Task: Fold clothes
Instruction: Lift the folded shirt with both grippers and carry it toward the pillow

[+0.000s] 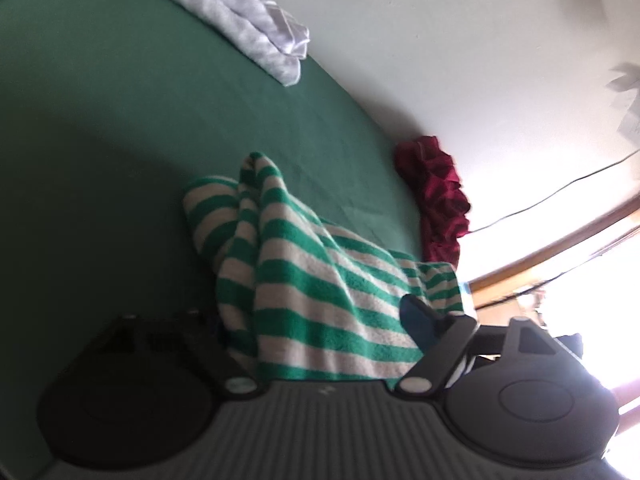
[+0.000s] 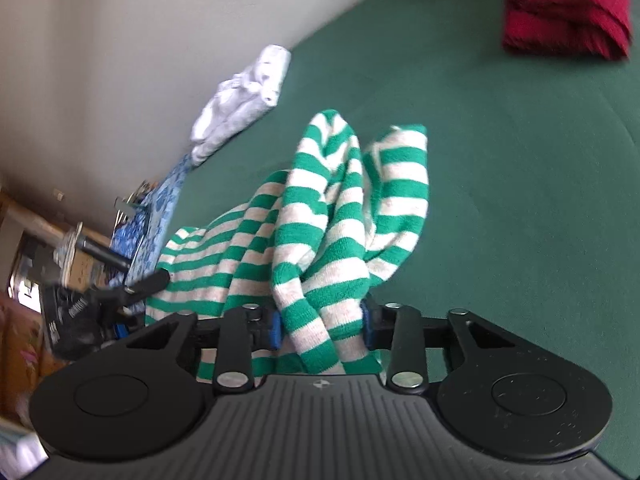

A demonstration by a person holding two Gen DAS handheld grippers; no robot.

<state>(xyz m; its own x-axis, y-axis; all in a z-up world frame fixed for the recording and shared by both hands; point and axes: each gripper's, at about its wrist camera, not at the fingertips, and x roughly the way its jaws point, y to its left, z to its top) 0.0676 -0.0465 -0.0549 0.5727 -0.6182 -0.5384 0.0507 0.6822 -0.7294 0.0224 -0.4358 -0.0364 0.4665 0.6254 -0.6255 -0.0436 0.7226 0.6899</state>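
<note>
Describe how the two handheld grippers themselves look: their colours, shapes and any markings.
Both are black, with a ribbed grey plate in the middle between two round discs, and hinged link arms fixed with silver bolts. The right gripper has blue pads on its fingertips and a small round emblem on its plate. The left gripper shows one blue fingertip.

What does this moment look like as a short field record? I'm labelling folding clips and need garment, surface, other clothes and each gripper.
garment: green-and-white striped garment, bunched, draped from both grippers onto the surface
surface: green bed sheet
other clothes: white pile and red pile, both apart from the striped one near the wall
left gripper: striped cloth lies across its fingers; grip not clear
right gripper: fingers pressed on a hanging bunch of striped cloth
fold state: not yet folded
</note>
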